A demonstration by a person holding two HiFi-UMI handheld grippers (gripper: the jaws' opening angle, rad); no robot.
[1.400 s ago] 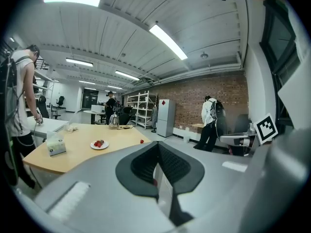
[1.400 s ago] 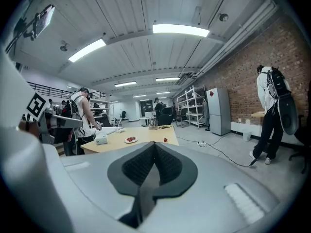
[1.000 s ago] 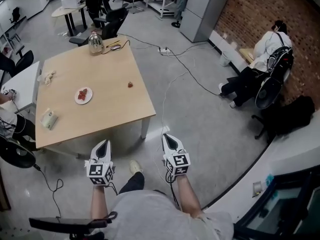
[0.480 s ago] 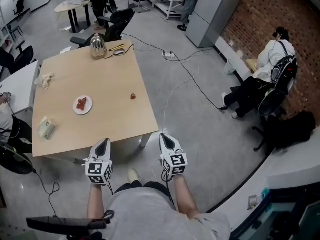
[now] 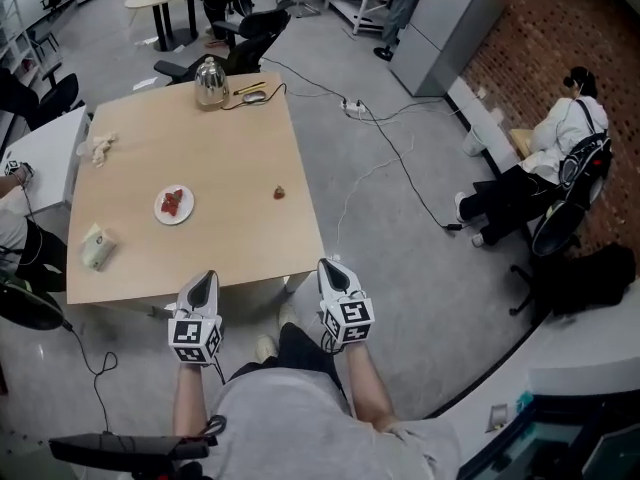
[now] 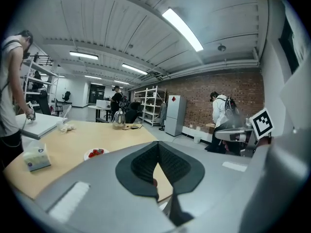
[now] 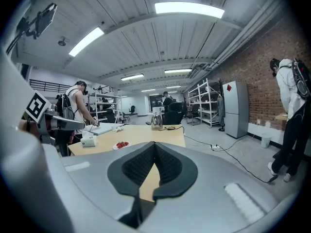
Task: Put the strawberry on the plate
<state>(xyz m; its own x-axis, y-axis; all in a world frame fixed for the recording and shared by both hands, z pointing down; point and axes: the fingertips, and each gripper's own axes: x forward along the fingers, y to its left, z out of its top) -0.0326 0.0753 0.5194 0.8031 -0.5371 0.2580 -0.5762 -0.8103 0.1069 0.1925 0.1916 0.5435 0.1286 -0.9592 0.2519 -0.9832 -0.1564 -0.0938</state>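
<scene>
Moved since earlier: the left hand-held gripper [image 5: 204,280] and the right hand-held gripper [image 5: 329,267] have been carried closer to the counter [image 5: 220,148]; its near edge is now reached.
Left hand-held gripper: jaws are pressed together, nothing is held.
Right hand-held gripper: jaws are likewise closed, empty.
Strawberry [image 5: 279,193]: is laid alone on the counter, well apart from both hand-held grippers, right of the plate [image 5: 161,212].
Plate: red fruit is already carried.
Handling: the strawberry is judged light, soft, easily bruised; a gentle hold across its widest part is advised.
</scene>
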